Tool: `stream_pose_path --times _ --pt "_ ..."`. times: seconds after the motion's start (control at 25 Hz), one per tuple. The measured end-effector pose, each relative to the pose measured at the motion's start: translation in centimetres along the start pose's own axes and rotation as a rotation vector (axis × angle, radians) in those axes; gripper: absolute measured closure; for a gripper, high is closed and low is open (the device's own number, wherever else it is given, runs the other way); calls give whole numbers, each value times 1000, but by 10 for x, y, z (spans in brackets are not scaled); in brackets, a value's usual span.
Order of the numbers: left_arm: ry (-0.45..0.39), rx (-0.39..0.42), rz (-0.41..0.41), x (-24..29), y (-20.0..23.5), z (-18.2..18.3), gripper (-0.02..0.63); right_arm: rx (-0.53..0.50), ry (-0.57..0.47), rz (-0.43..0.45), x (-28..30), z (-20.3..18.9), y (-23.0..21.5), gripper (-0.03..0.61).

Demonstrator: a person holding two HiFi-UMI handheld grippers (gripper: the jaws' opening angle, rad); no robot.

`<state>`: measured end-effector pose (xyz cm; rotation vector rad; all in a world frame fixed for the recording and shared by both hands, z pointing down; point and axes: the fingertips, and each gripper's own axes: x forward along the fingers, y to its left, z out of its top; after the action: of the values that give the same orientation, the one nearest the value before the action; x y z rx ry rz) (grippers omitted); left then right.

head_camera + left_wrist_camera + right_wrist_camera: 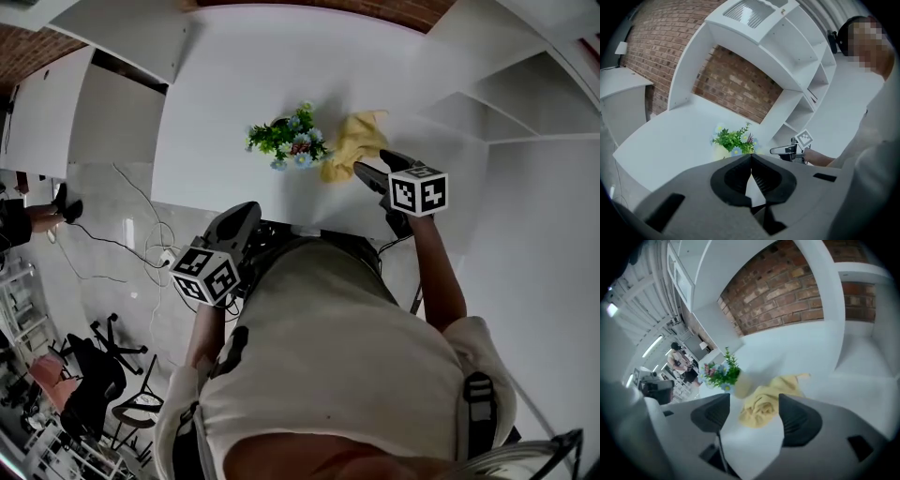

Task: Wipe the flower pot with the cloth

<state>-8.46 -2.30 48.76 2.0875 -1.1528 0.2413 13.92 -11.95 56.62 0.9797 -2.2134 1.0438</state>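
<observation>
The right tongs (753, 401) stand wide apart, with the yellow cloth (761, 408) bunched on the counter (787, 352) just ahead of their tips, not yet pinched. The left tongs (751, 158) are closed on nothing, back by the counter's near edge. The pot (742, 383) stands just left of the cloth, close to the right tongs' left jaw.

Closing too high would likely catch only a loose fold, and the cloth could slip free. Drifting left could clip the pot or its flowers (719, 373) and tip it.

Bare counter lies beyond and right of the cloth; shelves (497, 112) wall off the far right.
</observation>
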Motion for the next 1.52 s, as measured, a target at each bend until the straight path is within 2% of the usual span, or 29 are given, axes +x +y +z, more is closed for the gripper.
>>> stream_pose_path --times 0.12,0.28,0.32,0.4,0.44,0.48,0.56,0.64,0.72,0.84,0.92,1.04,1.12,1.2,1.36,1.52 --pt "2 9 0 2 -2 -3 594 -26 -27 -86 15 11 -28 255" --pt "4 25 -3 3 -3 -6 594 -104 95 -160 49 -5 -48 249" --pt "4 30 -2 3 -2 -6 594 -125 119 -190 55 -9 -55 266" --pt "1 38 -2 0 0 -6 594 -170 140 -254 62 -15 -66 395" --pt "-1 39 -1 -2 2 -6 594 -196 146 -280 64 -17 -69 480" --pt "-1 40 3 -6 5 -7 594 -220 154 -296 65 -21 -71 511" --pt "-1 45 16 -11 11 -11 594 -236 164 -307 66 -29 -72 518" --pt "-4 46 25 -13 17 -14 594 -186 159 -305 60 -34 -74 520" --pt "-14 42 23 -15 23 -12 594 -82 115 -273 51 -30 -72 522" --pt "-22 46 13 -16 29 -9 594 107 -29 -174 33 -15 -60 522" --pt "-22 50 5 -16 33 -8 594 179 -118 -105 21 1 -47 522" --pt "-17 61 -12 -10 36 -6 594 221 -215 37 7 27 -18 522" --pt "-13 85 -21 -1 39 -3 594 224 -245 100 4 38 -3 522" --pt "1 131 -19 10 43 1 594 230 -255 121 3 43 4 520" --pt "40 239 -16 38 47 7 594 311 -283 187 6 43 13 520" --pt "60 348 19 73 66 7 591 358 -299 234 12 44 21 518"
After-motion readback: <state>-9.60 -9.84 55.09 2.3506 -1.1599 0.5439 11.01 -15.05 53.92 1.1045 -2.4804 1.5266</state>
